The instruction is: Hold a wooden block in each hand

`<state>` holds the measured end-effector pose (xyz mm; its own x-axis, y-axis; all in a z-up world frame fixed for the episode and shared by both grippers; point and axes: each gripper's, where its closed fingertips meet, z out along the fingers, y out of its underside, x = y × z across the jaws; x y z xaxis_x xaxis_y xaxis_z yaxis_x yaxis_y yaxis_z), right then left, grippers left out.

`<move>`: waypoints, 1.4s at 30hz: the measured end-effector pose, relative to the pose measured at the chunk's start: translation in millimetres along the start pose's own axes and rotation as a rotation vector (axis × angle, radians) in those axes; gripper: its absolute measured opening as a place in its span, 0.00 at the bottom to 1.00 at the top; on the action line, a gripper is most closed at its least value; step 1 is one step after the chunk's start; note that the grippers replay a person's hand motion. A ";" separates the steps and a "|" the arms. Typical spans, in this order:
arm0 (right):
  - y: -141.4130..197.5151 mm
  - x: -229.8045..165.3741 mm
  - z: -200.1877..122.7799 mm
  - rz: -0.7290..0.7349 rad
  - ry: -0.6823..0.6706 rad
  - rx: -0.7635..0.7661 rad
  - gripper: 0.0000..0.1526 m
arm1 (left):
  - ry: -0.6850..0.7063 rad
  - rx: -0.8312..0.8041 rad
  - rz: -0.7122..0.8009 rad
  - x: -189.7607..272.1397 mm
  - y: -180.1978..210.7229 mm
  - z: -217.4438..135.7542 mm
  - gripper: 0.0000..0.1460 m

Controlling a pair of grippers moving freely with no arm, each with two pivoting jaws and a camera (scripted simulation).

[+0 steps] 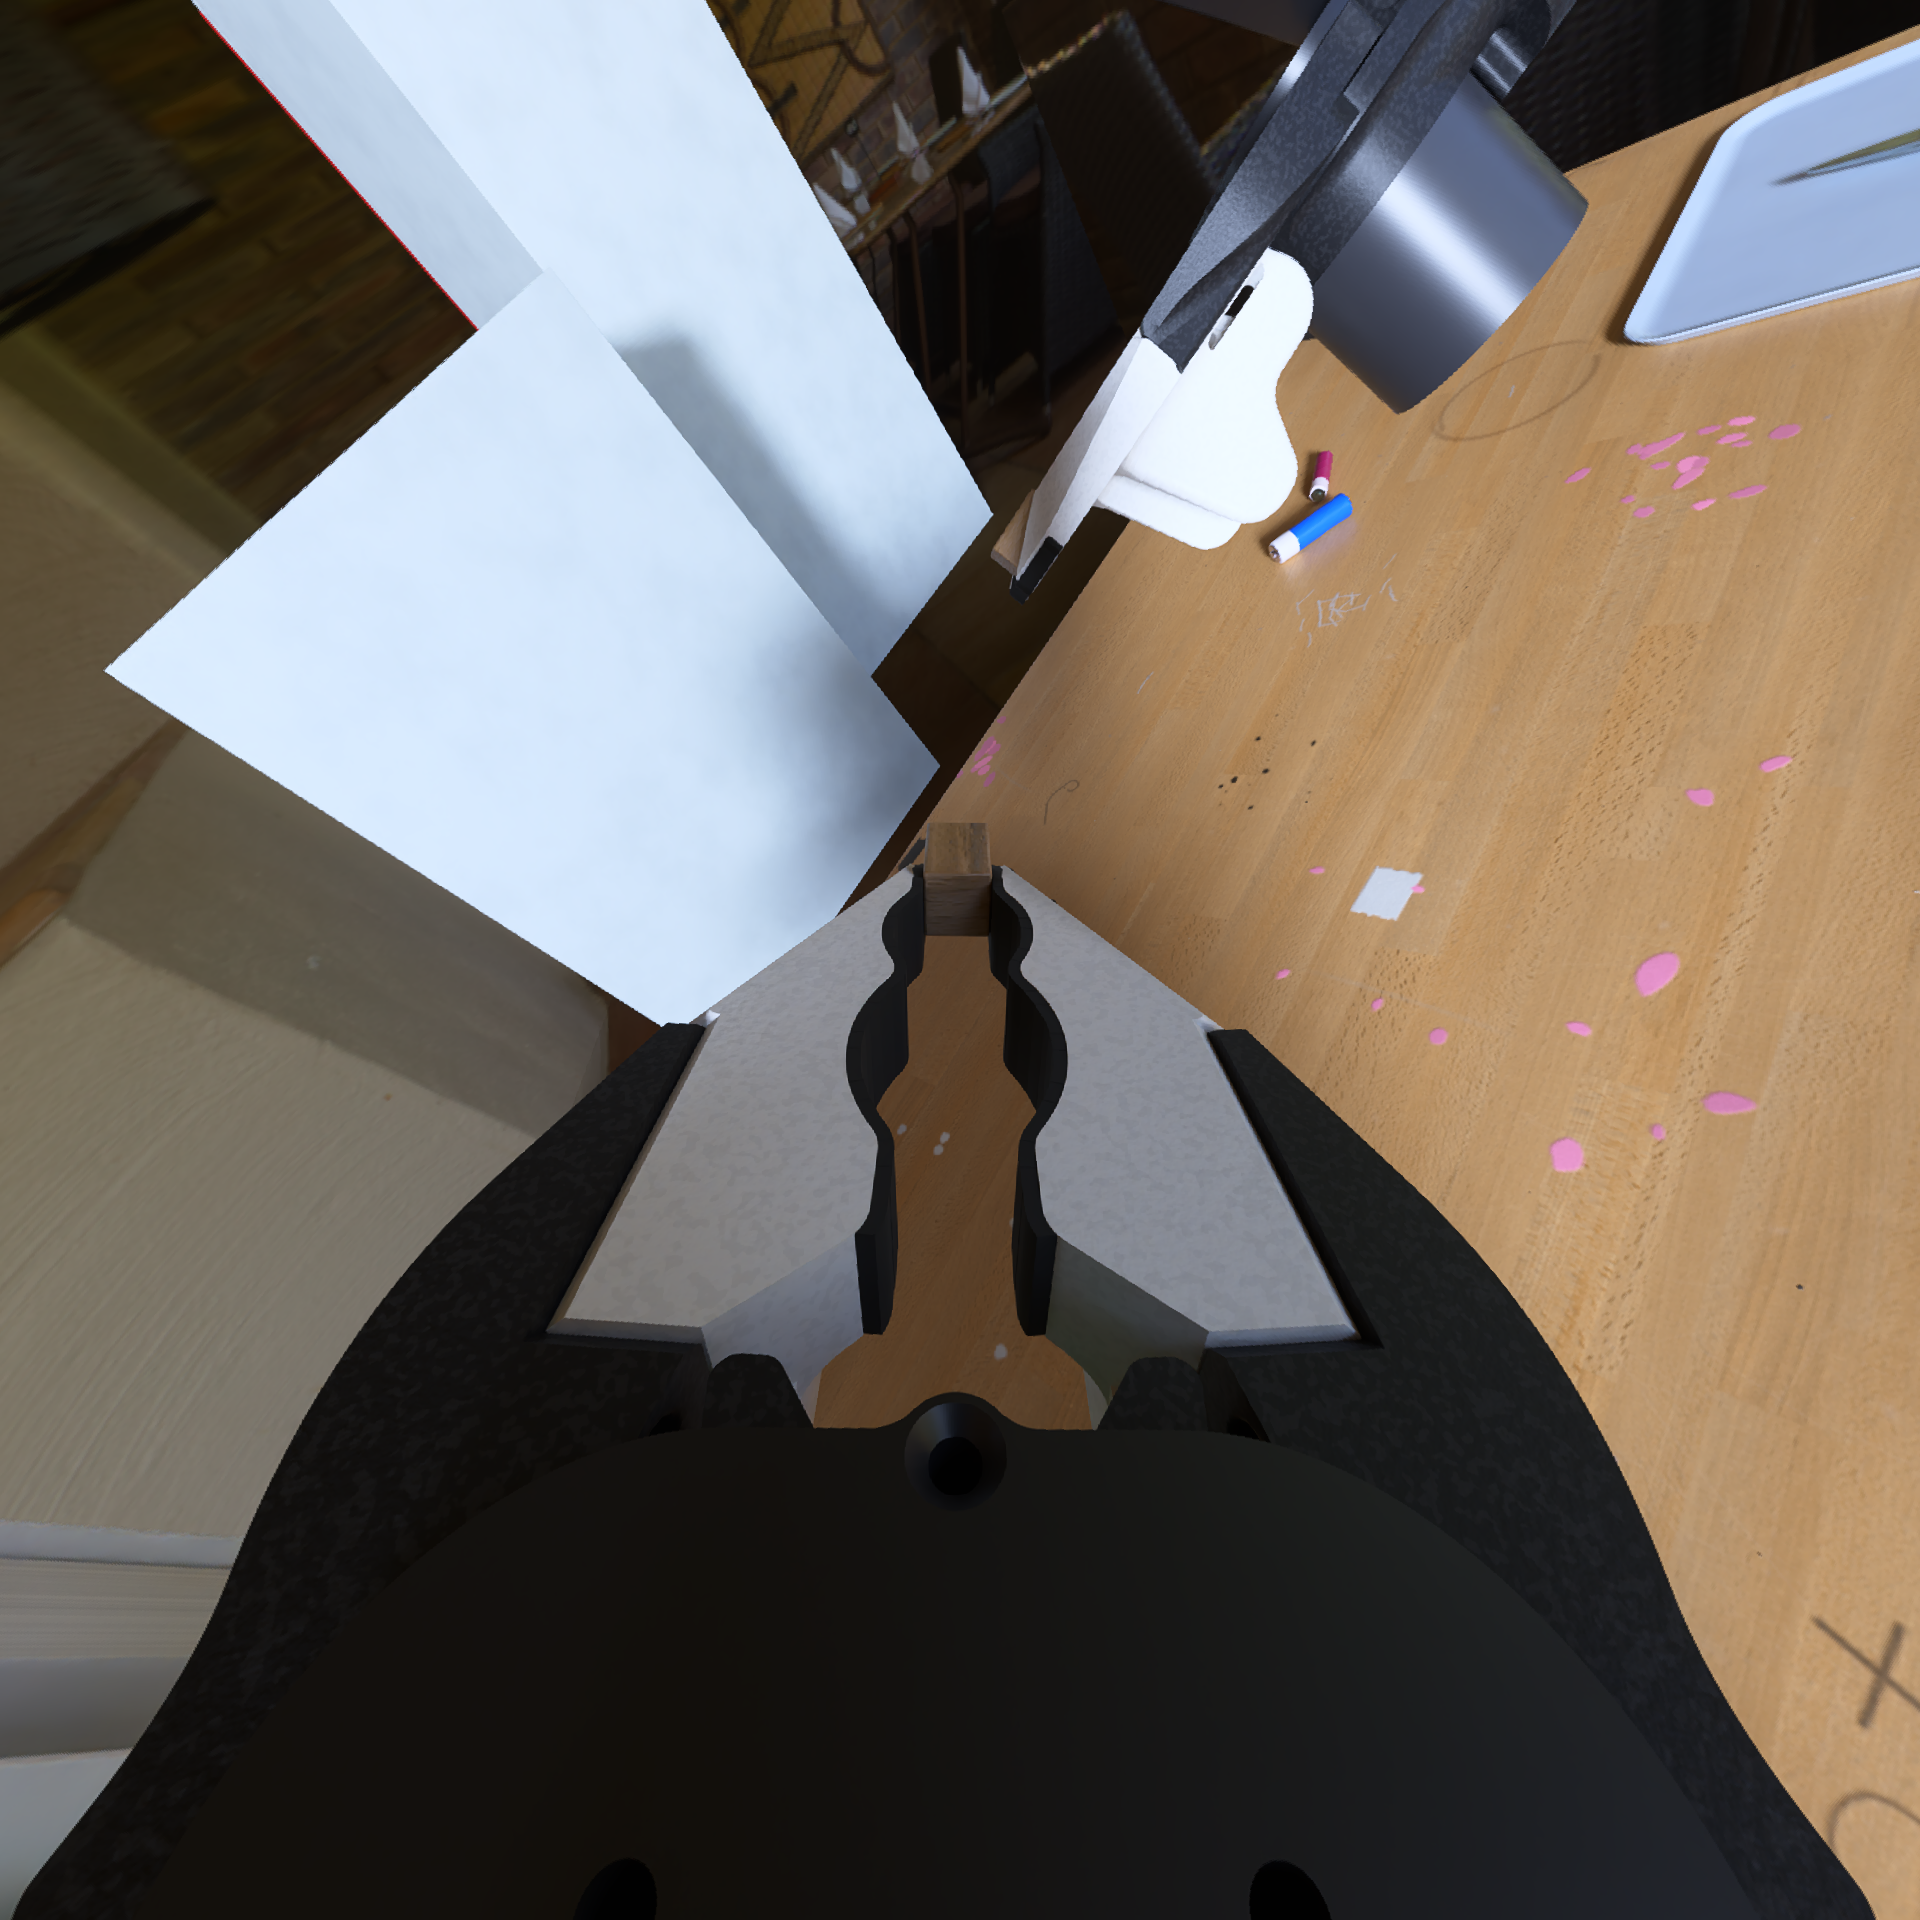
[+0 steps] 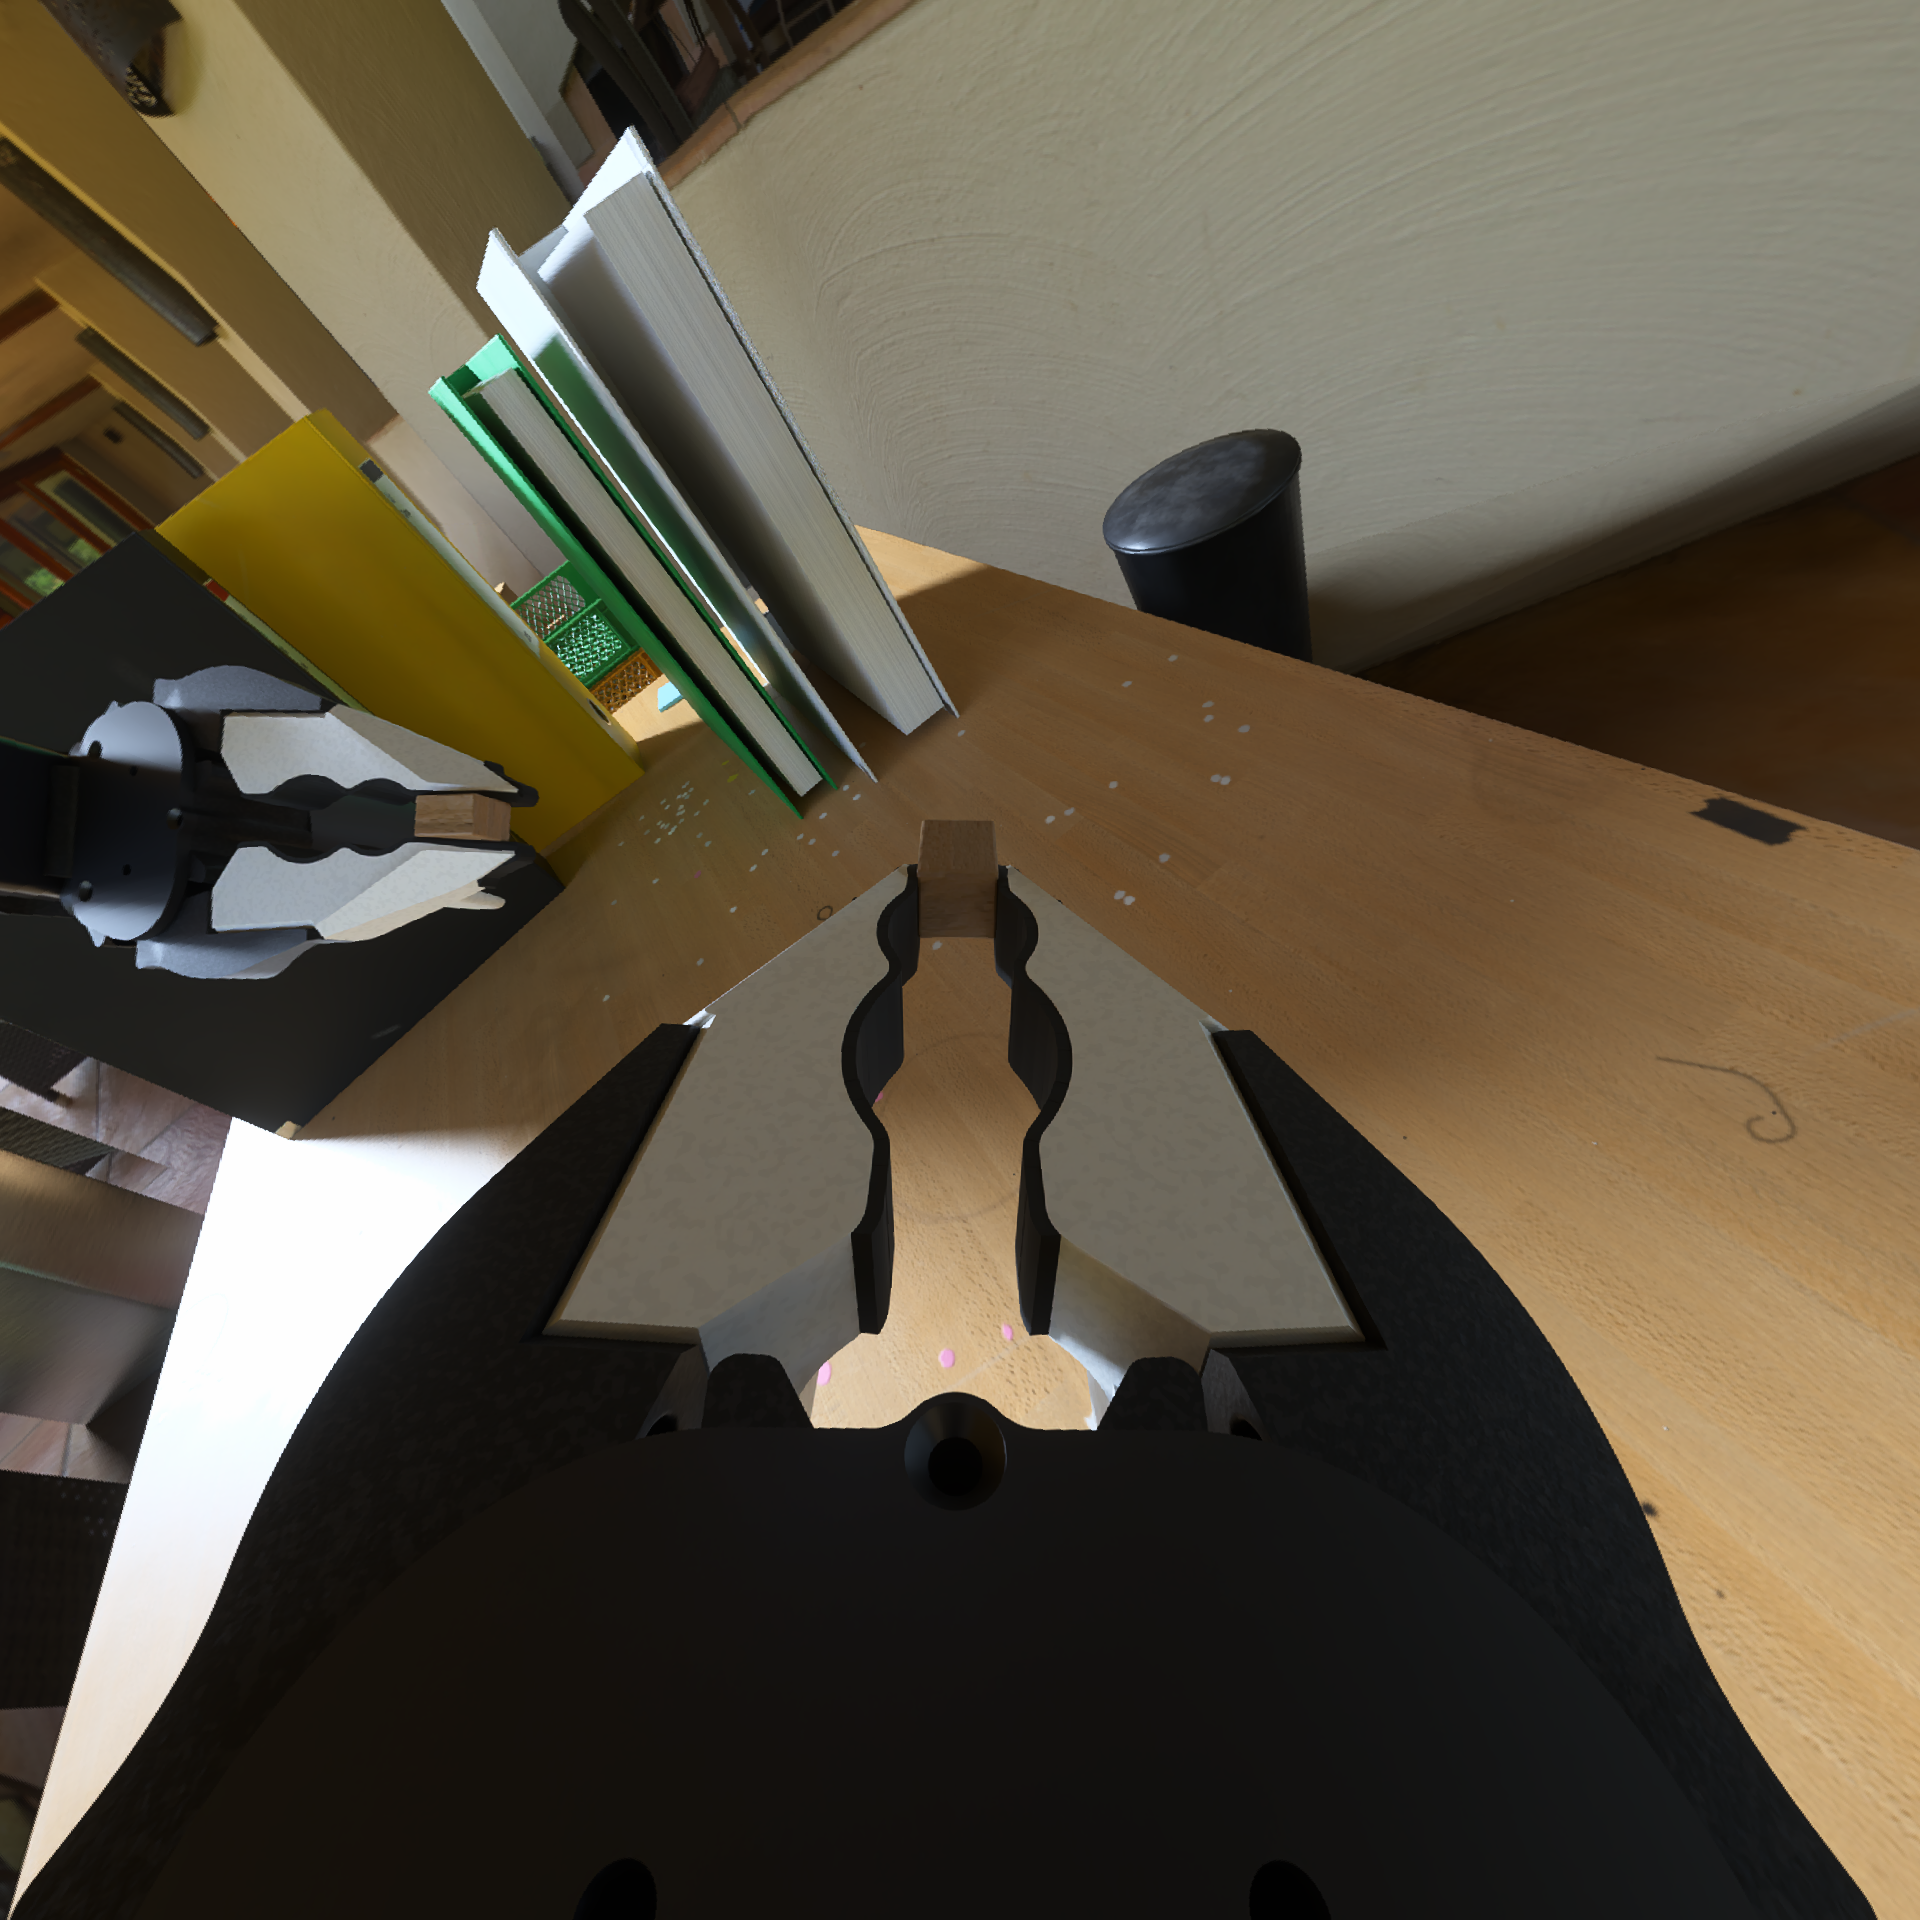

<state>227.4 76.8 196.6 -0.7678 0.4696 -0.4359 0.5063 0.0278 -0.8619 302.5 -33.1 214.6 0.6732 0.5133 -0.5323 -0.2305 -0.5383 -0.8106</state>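
Observation:
My left gripper (image 1: 957, 891) is shut on a small dark wooden block (image 1: 957, 878) held between its fingertips above the wooden table (image 1: 1455, 935). My right gripper (image 2: 957, 894) is shut on a lighter wooden block (image 2: 957, 878), also lifted above the table (image 2: 1351, 987). The left gripper also shows at the left of the right wrist view (image 2: 488, 821) with its block (image 2: 462, 818) in its tips. The right gripper shows at the top of the left wrist view (image 1: 1039, 561), with a sliver of its block (image 1: 1013, 540) visible.
Large white sheets (image 1: 582, 582) stand by the table's edge. Two small batteries (image 1: 1311, 528) and pink spots (image 1: 1683, 457) lie on the table, near a white tray (image 1: 1787, 208). Upright books (image 2: 727, 499), a yellow box (image 2: 416, 623) and a black cylinder (image 2: 1216, 551) stand farther off.

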 end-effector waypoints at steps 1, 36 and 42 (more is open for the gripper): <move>0.4 0.4 0.4 0.001 0.002 -0.001 0.08 | -0.001 0.000 0.002 -0.1 -0.1 -0.2 0.07; 3.4 6.4 3.1 -0.006 0.034 -0.013 0.08 | -0.020 -0.032 0.034 -0.8 4.8 1.7 0.07; 1.0 6.7 1.3 -0.008 0.040 0.000 0.08 | -0.024 -0.031 0.037 -1.3 4.4 1.2 0.07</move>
<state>222.2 78.8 192.5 -0.7554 0.5042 -0.4185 0.5005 0.0317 -0.8652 299.7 -35.3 211.5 0.6474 0.5082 -0.5680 -0.2328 -0.5778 -0.7822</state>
